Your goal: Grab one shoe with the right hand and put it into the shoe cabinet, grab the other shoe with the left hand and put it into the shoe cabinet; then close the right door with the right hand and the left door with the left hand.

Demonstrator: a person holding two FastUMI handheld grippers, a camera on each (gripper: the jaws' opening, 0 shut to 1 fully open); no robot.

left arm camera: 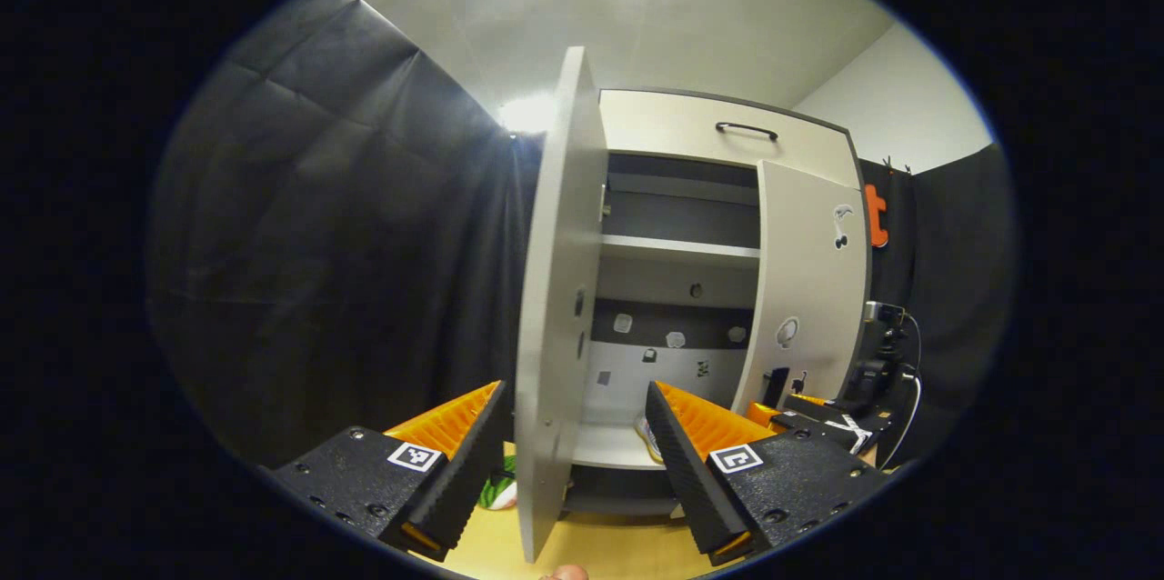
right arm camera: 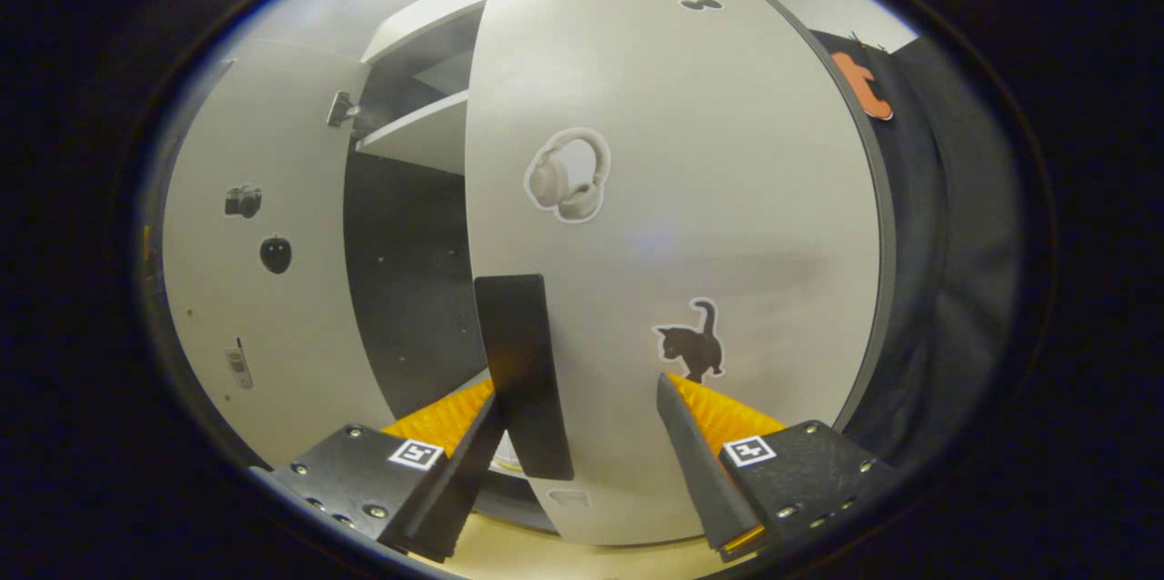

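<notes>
Your right gripper (right arm camera: 582, 435) faces the right door (right arm camera: 691, 235) with fingers spread, the door's dark handle (right arm camera: 520, 371) just inside the left finger, nothing clamped; press flat on the panel beside that handle and swing it shut in one smooth arc. Your left gripper (left arm camera: 573, 462) also stands apart, the left door (left arm camera: 556, 307) edge-on between its fingers; keep both fingers off that edge until the right door seats. One shoe (left arm camera: 647, 436) peeks from the cabinet's lower shelf (left arm camera: 605, 448) beyond the right finger, mostly hidden; the second shoe cannot be made out.
</notes>
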